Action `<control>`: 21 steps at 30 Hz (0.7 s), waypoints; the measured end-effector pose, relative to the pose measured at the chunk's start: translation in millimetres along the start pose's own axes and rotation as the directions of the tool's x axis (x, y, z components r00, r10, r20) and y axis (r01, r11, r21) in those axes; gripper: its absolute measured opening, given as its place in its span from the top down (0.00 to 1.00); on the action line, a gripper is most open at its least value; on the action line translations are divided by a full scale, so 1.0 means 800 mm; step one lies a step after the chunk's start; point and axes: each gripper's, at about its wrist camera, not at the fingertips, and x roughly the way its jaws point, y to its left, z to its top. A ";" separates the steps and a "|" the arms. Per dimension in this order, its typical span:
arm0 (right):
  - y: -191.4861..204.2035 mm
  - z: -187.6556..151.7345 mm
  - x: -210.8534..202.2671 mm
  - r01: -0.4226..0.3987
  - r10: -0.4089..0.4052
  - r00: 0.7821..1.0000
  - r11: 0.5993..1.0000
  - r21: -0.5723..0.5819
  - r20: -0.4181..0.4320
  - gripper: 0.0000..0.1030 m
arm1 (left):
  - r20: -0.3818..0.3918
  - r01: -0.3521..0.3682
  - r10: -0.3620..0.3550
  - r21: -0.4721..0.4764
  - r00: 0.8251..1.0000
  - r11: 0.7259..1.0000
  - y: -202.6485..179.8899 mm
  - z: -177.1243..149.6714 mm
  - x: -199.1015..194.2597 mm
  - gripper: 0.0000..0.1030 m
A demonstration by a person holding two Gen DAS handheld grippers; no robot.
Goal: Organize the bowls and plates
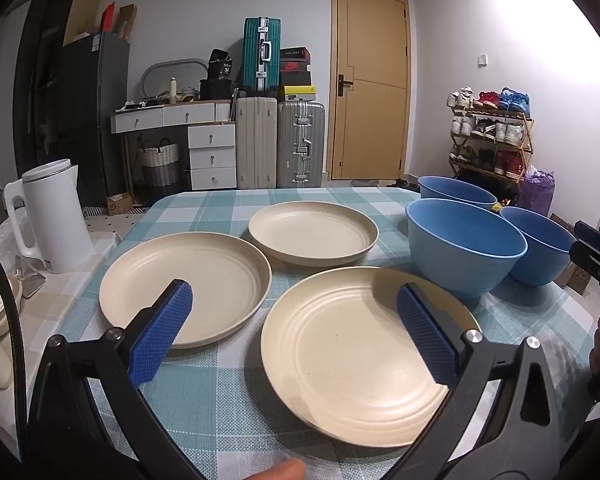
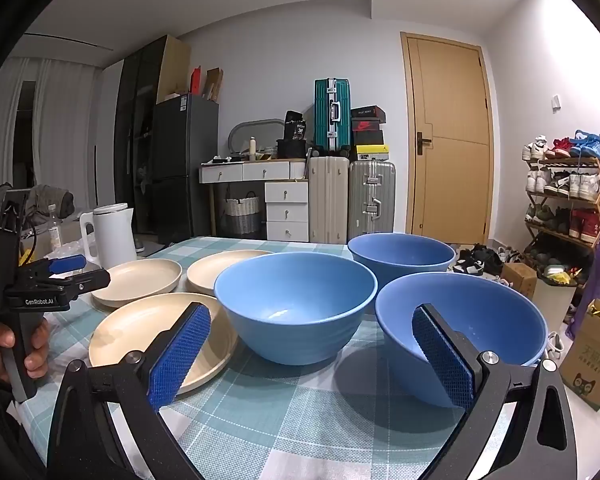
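Left wrist view: your left gripper point(image 1: 296, 328) has its blue pads point(image 1: 160, 336) spread wide apart, holding nothing, above the nearest cream plate point(image 1: 340, 360) at lower centre. Two more cream plates point(image 1: 204, 284) sit to the left and at centre, three blue bowls point(image 1: 464, 244) at the right, all on the checked tablecloth point(image 1: 220, 400). Right wrist view: your right gripper point(image 2: 312, 352) is equally wide and empty, the nearest bowl point(image 2: 496, 320) behind its right pad.

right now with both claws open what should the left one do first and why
Probably ease the left claw down onto the near rim of the nearest plate: it hangs open above that plate, holding nothing, and all three plates lie apart, unstacked.
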 end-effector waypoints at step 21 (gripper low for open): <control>0.001 0.000 0.000 0.000 0.000 1.000 1.000 -0.002 0.002 0.00 | 0.003 -0.001 0.001 -0.005 1.000 1.000 0.001 0.000 -0.002 0.01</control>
